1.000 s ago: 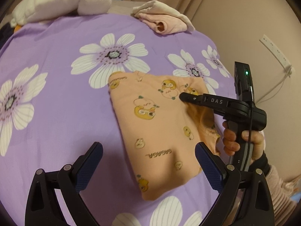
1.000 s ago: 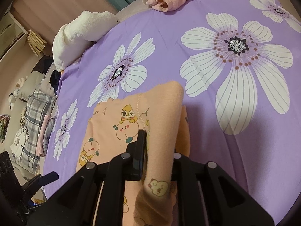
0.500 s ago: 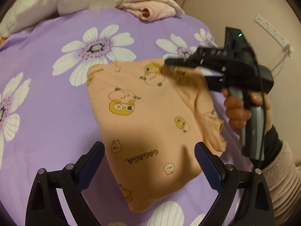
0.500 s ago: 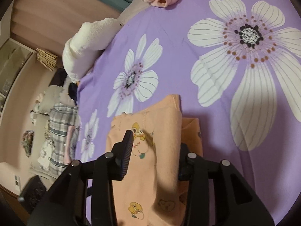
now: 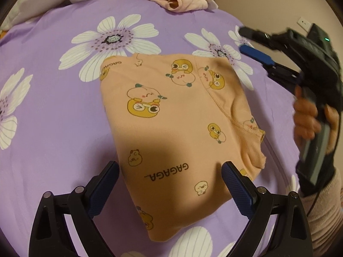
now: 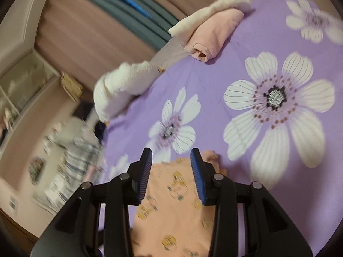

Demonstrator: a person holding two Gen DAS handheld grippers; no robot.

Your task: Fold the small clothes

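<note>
The orange shirt (image 5: 178,132) is laid folded on the purple flowered bed sheet (image 5: 53,115). The right hand-held gripper (image 6: 171,167) is released, its jaws just parted and empty above the shirt. The left hand-held gripper (image 5: 170,184) is spread wide over the near edge, nothing grasped.

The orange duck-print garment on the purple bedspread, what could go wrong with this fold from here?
1. The orange garment lies free: the right gripper is open and off to its side, so the folded flap along the stitched hem may spring back.
2. The left gripper hovers open over the near part; closing there could bunch several layers.
3. The garment lies skewed, so another fold may come out crooked.
</note>
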